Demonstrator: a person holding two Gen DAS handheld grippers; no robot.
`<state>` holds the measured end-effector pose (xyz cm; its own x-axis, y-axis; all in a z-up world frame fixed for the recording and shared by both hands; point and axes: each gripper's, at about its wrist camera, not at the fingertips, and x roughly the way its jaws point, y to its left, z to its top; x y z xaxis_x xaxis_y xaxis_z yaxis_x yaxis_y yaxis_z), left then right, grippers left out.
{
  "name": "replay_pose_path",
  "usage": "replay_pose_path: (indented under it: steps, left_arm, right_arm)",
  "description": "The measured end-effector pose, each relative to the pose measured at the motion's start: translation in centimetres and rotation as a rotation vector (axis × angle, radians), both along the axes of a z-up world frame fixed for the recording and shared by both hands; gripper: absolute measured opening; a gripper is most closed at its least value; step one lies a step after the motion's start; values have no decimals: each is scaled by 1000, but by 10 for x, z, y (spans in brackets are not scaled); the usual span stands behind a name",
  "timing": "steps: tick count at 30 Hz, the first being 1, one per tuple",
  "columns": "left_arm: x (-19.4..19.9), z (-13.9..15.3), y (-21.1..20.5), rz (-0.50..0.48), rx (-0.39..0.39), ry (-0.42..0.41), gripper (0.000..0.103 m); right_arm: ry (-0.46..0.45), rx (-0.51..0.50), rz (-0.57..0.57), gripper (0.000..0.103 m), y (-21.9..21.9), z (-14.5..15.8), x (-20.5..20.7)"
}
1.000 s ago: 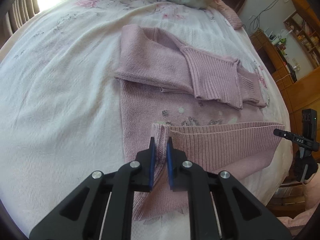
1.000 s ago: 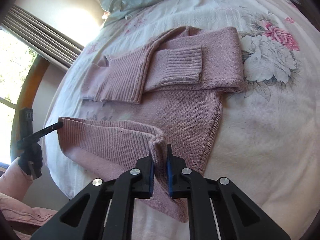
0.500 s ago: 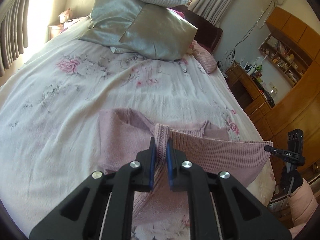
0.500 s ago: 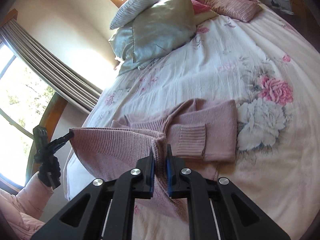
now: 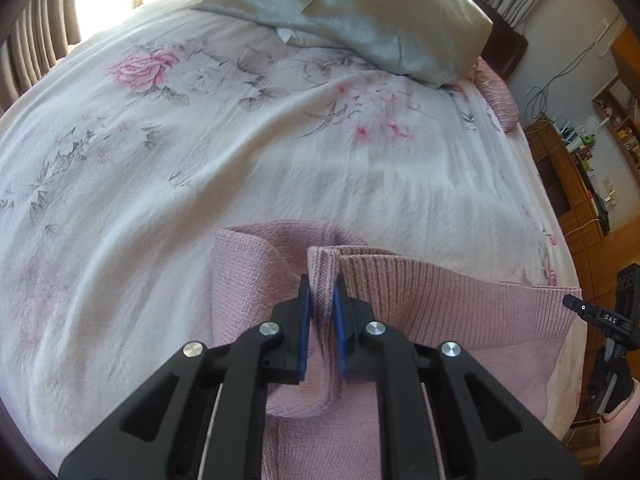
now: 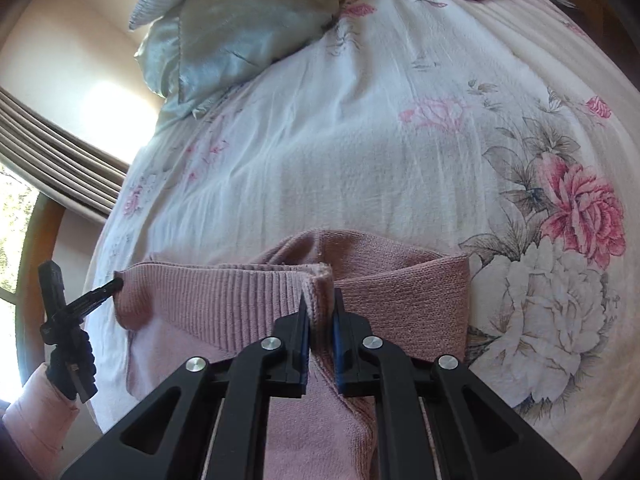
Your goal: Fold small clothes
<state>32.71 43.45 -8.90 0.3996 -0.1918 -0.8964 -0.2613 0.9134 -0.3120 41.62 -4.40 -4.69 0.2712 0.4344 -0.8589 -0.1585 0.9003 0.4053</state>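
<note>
Both tongs pinch the ribbed hem of a pink sweater on the bed.

Left tongs [image 5: 322, 292] and right tongs [image 6: 320, 300] each clamp one hem corner of the pink sweater [image 5: 440, 308], the edge (held taut) spanning between them above the floral bedspread [image 5: 240, 140]; grey pillows [image 5: 380, 12] lie beyond.

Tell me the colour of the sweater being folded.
Dusty pink knit sweater, ribbed along its hem; clearest in the right wrist view.

Bed [image 5: 240, 152] w/ white floral cover under my claws. Pink knit sweater [image 5: 440, 304] lies on it nr front edge. Silver-grey pillows [image 5: 380, 12] at far end.
</note>
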Motion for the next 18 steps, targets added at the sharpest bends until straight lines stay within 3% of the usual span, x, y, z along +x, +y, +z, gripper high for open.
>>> replay_pose_path:
  steps: [2, 4, 6, 12, 18]
  left_arm:
    - [0, -6, 6, 25, 19, 19, 26]
    - [-5, -6, 11, 44, 38, 32, 32]
    - [-17, -1, 16, 44, 27, 35, 34]
    - [-85, 7, 6, -37, 24, 68, 43]
    - [-153, -11, -13, -61, -8, 149, 49]
  right_arm:
    - [14, -40, -2, 17, 3, -9, 3]
    - [14, -63, -11, 37, 3, -9, 1]
    - [-9, -51, -27, 47, -3, -4, -6]
    - [-12, 27, -15, 55, -22, 10, -67]
    - [111, 49, -17, 60, -30, -22, -144]
